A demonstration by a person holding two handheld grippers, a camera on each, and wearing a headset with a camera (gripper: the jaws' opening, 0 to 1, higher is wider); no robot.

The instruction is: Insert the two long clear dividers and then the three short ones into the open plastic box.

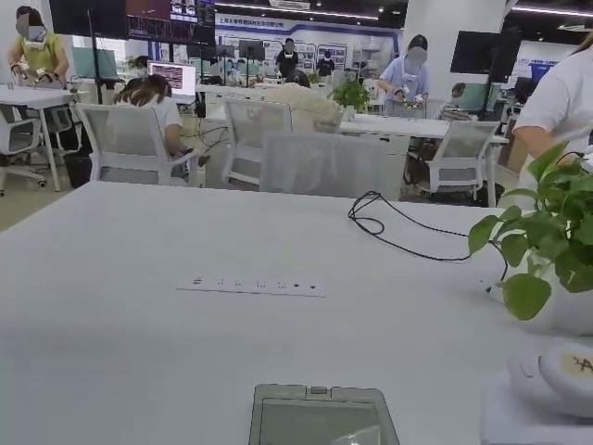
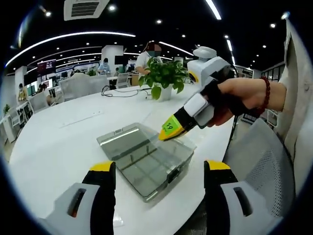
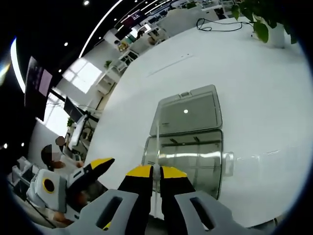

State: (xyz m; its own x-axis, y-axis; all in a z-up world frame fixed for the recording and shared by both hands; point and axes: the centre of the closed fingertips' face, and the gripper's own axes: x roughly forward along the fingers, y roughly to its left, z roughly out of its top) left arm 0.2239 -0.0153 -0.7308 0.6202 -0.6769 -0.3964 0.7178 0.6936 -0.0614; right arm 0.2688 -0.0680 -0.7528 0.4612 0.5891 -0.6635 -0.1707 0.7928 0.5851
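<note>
The clear plastic box [image 3: 186,159] lies open on the white table [image 3: 254,83], its lid [image 3: 188,110] folded flat behind it. Thin clear strips run across its inside. My right gripper [image 3: 155,171] hovers over the box's near edge, jaws pressed on a thin clear divider [image 3: 155,196] that stands edge-on between them. In the left gripper view the same right gripper [image 2: 168,132], held by a hand, points down at the box [image 2: 142,159]. My left gripper [image 2: 159,169] stands open just short of the box, with nothing in it. The lid [image 1: 324,417] shows at the head view's lower edge.
A potted plant [image 1: 542,241] stands at the table's right, with a black cable [image 1: 389,227] looping behind it. A flush socket strip [image 1: 252,284] sits mid-table. Mesh chairs [image 1: 324,162] line the far edge, and people work at desks beyond.
</note>
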